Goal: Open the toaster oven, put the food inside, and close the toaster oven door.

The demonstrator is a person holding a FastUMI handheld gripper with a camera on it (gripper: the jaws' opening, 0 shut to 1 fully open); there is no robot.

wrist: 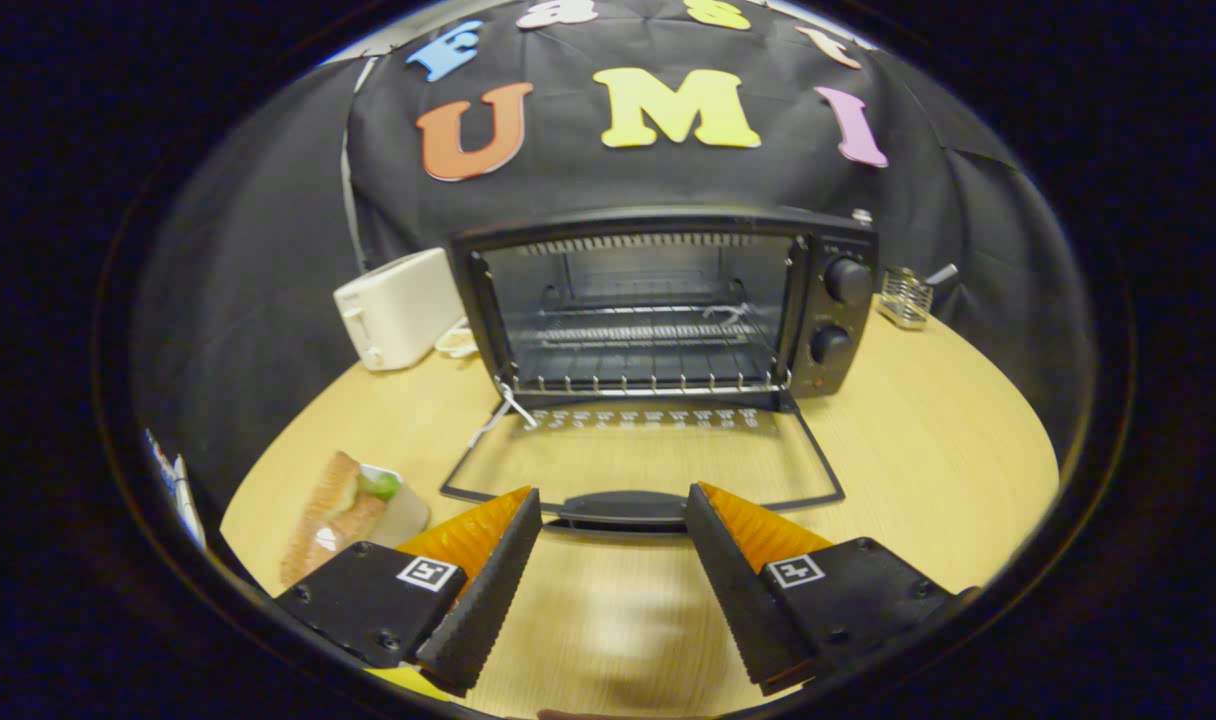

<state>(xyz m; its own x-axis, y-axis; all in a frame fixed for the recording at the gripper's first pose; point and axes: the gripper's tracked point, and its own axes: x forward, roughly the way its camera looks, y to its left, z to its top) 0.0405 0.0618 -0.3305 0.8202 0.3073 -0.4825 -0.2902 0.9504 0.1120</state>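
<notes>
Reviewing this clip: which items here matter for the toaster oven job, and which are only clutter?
Belongs to the job:
- toaster oven, door already down flat
- food, a sandwich beside the fingers
- tool, open, just short of the door handle

Lying about:
- white toaster
- small wire rack
- wooden table

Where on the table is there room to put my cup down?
Bare wood lies right of the open door, below the toaster oven knobs. More lies between the open gripper fingers. It's crowded by the sandwich and white toaster.
</notes>
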